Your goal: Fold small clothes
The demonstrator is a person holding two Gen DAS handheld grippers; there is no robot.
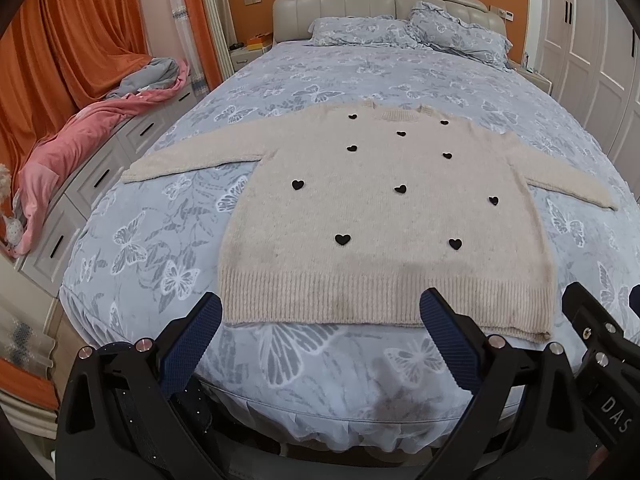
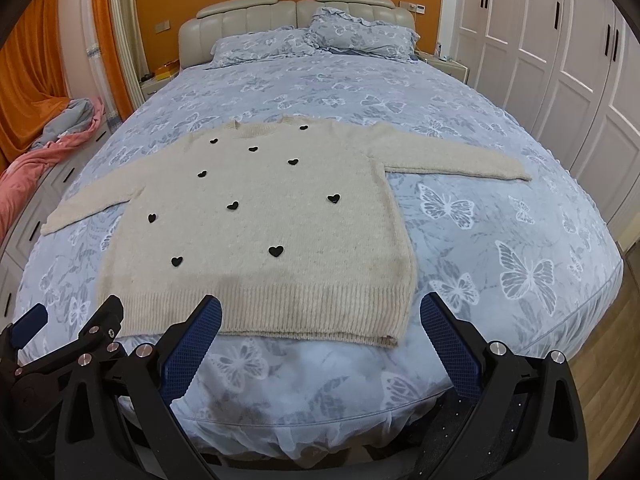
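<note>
The left gripper (image 1: 320, 312) and the right gripper (image 2: 320, 312) both hang spread wide and holding nothing just short of the foot of the bed (image 2: 480, 128), side by side, their blue pads (image 1: 192, 344) above the ribbed hem of the sweater (image 1: 384, 208). The cream sweater with black hearts (image 1: 298, 185) lies flat on the butterfly-print cover, front up, collar toward the pillows (image 2: 320, 40), both sleeves stretched sideways. A pink blanket (image 1: 72, 148) is heaped on the drawers (image 1: 76, 208) beside the bed.
</note>
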